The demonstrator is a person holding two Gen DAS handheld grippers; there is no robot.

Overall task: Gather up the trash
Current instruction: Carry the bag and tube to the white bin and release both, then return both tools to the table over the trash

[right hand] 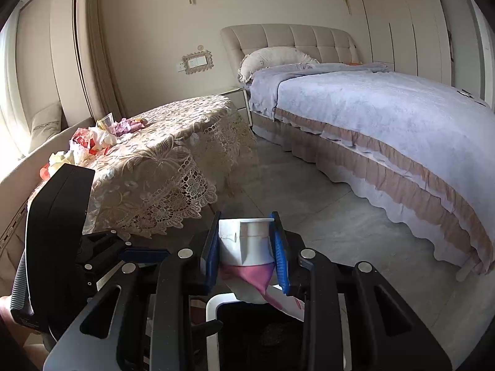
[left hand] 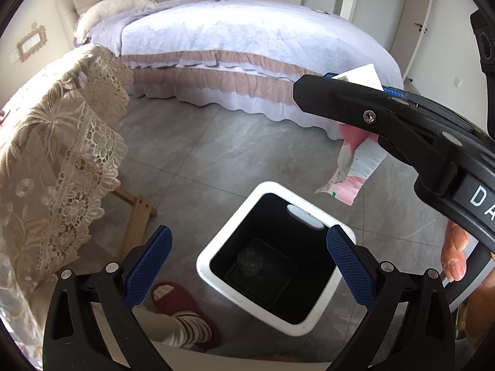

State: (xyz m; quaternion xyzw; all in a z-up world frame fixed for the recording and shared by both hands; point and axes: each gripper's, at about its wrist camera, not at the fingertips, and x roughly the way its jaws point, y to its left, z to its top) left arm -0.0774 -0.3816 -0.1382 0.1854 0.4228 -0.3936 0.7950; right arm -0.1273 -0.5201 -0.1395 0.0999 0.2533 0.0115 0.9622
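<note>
Pink-white wrapper [left hand: 355, 167] pinched in right tool [right hand: 246, 255], clamped between its blue pads [right hand: 280, 247]; crumpled, lower end hanging down. In the left view it hangs above the floor [left hand: 216, 154], just beyond the bin's far right rim; in the right view its lower end dangles over the bin mouth. Exact overlap: cannot tell.

Bin [left hand: 216, 266]: white rim, black inside, standing on the floor, a dark crumpled lump at the bottom.

Left tool [left hand: 247, 266] open, nothing between its pads, hovering above the bin opening.

More trash [right hand: 99, 136] on the counter [right hand: 173, 154]: red, white and pink crumpled pieces plus a clear cup [right hand: 106, 122], bunched at the far left end. Counter has a lace cloth [left hand: 77, 154] draped over its edge, wooden leg showing below. It sits left of the bin.

Slippered foot [left hand: 185, 318] just beside the bin's near left side. Bed [left hand: 247, 40] with lilac cover well behind, pillow [right hand: 272, 58] at headboard.
</note>
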